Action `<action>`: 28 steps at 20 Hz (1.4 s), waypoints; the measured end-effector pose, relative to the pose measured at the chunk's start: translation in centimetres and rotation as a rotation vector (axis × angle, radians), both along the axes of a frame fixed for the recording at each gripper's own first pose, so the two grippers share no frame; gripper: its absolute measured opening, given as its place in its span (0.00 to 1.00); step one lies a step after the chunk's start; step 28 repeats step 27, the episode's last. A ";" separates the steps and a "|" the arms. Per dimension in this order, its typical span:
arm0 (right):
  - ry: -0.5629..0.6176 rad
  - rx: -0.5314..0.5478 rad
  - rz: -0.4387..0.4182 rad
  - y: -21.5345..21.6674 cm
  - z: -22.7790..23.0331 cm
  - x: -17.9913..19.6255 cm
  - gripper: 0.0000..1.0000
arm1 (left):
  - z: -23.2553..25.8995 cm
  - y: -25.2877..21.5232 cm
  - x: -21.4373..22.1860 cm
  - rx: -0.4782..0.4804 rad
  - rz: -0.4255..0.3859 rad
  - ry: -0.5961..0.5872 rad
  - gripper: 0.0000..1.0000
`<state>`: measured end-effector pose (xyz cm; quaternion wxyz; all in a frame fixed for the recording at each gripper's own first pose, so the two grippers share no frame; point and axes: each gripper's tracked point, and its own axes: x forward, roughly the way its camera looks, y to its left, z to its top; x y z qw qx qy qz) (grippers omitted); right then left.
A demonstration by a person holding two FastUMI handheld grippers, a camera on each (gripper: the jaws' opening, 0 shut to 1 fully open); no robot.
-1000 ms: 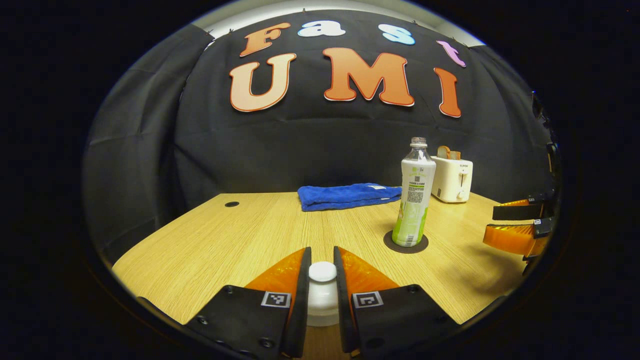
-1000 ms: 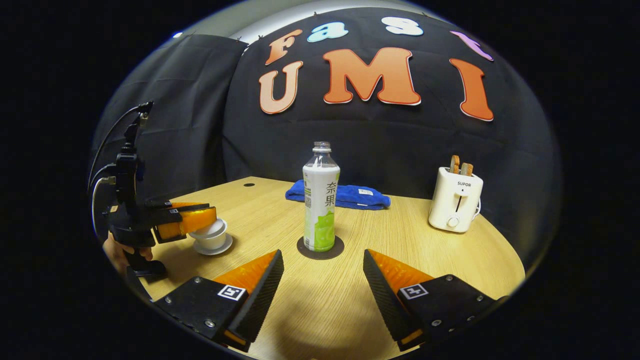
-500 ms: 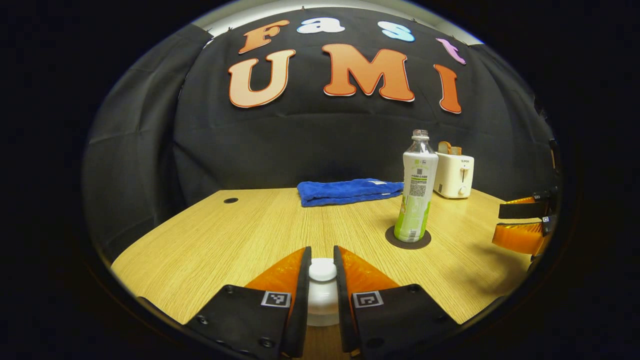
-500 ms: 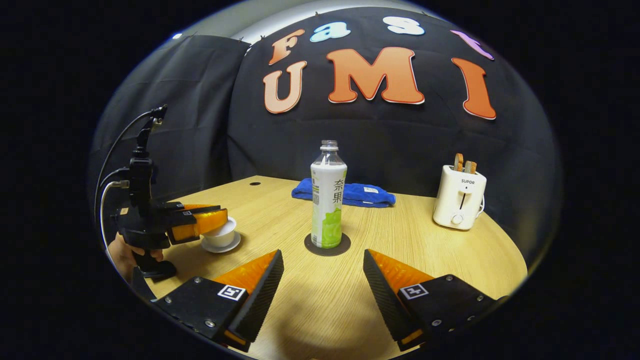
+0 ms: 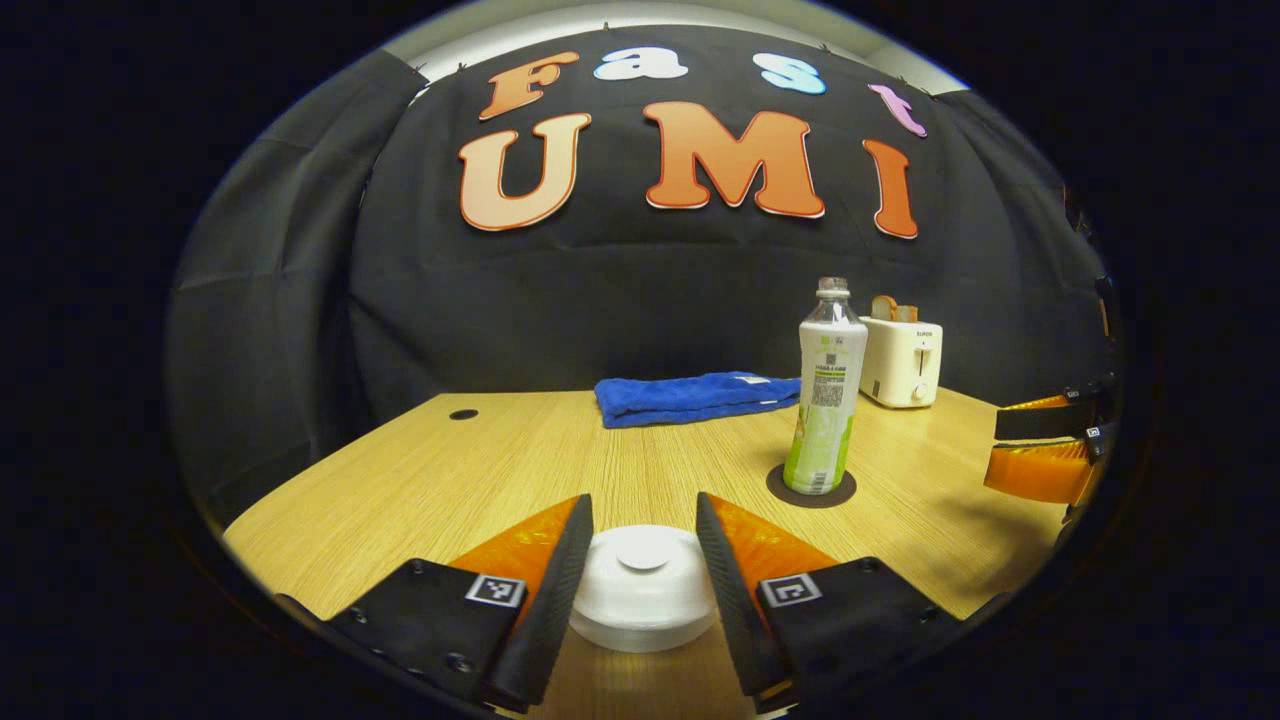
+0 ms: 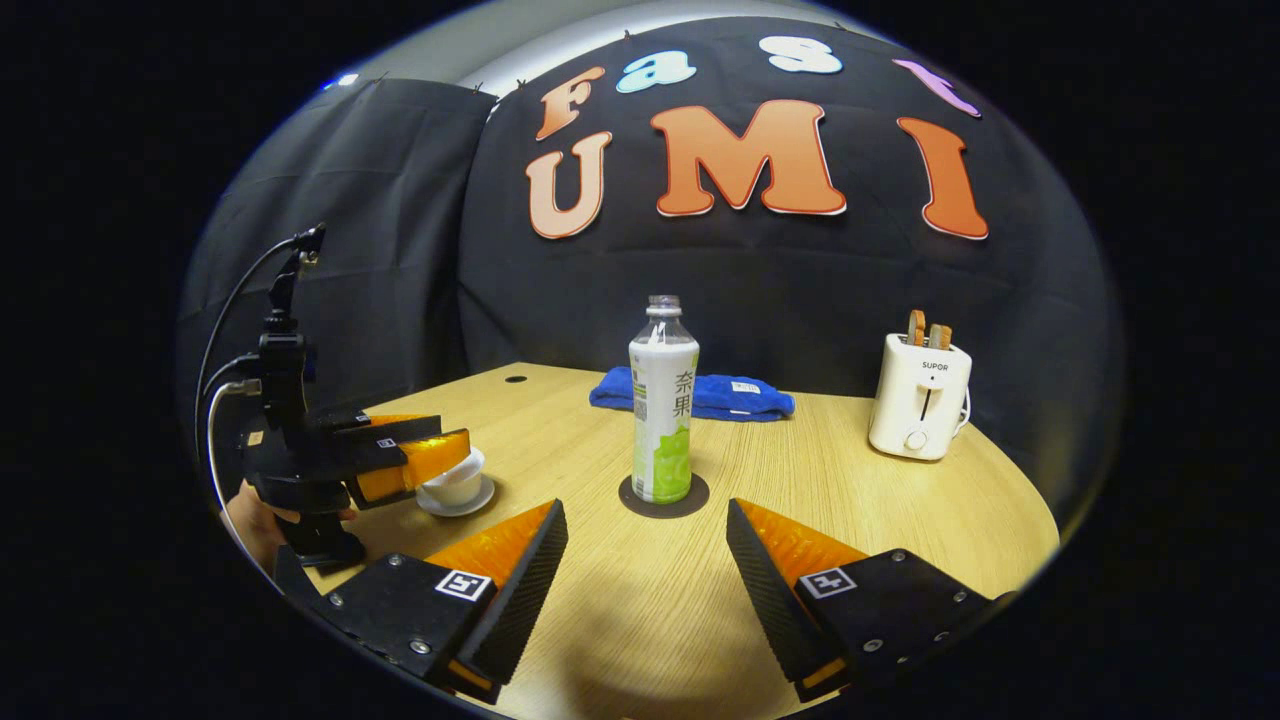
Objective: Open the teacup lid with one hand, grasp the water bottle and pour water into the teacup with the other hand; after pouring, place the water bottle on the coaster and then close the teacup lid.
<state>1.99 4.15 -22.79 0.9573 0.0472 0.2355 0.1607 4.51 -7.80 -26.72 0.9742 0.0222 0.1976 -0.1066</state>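
Left claw (image 5: 640, 560) spread wide around teacup lid (image 5: 643, 585).

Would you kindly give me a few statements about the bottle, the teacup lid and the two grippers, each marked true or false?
1. The water bottle stands upright on the coaster. True.
2. The left gripper is shut on the knob of the teacup lid. False: its fingers stand apart on either side of the lid, clear of the knob.
3. The right gripper holds the bottle. False: it is open and short of the bottle, with bare table between.
4. A folded blue towel lies behind the bottle. True.
5. The toaster lies on its side. False: it stands upright with slices in its slots.
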 end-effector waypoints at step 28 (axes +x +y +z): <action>-0.239 0.011 -0.163 -4.9 12.3 -4.3 0.96 | 18.1 2.5 -6.1 -0.081 0.129 -0.274 0.95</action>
